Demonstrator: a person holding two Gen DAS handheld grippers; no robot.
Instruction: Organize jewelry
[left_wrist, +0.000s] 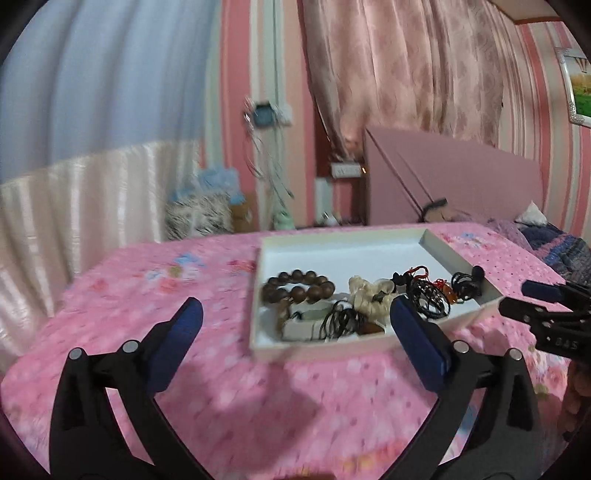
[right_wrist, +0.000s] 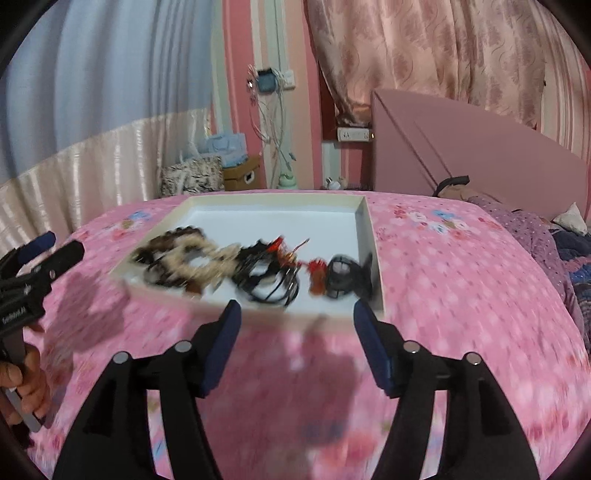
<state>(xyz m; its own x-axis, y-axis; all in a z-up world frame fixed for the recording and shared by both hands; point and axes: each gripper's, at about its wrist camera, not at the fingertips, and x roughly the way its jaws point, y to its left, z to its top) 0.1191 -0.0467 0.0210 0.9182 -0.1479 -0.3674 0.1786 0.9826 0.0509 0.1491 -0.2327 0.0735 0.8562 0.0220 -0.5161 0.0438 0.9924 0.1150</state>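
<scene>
- Left wrist view: the left tool (left_wrist: 295, 314) stood released, its blue-padded fingers (left_wrist: 184, 325) spread wide with nothing between them, hovering over the pink flowered bedspread (left_wrist: 184, 280) short of the shallow white cardboard tray (left_wrist: 332, 247).
- The tray lay at about one o'clock from this tool. Inside it, along the near half, sat the dark brown wooden bead bracelet (left_wrist: 299, 288) at the left, the cream chunky bead bracelet (left_wrist: 369, 293) in the middle, and a tangle of black cords with red and amber charms (left_wrist: 432, 295) to the right.
- The right tool (left_wrist: 532, 299) entered at three o'clock, just beside the tray's right corner.
- Right wrist view: the right tool (right_wrist: 297, 315) was likewise released and empty, pointing down at a slant, its tips just short of the tray's near rim (right_wrist: 258, 314).
- The jewellery was blurred here; the black cord bundle (right_wrist: 266, 280) lay at twelve o'clock, nearest the tips, with a round black piece (right_wrist: 343, 277) at one o'clock.
- The left tool (right_wrist: 55, 247) showed at nine o'clock, a hand (right_wrist: 29, 384) gripping its handle.
- Judgement: the step seemed to be reaching for a first piece. It would go best by singling out one item, probably the wooden bracelet, which lay clear of the tangle, and closing across a single strand so that the neighbouring cords did not drag along.
- The light tray might slide on the soft bed; steadying its rim with the other tool would help.
</scene>
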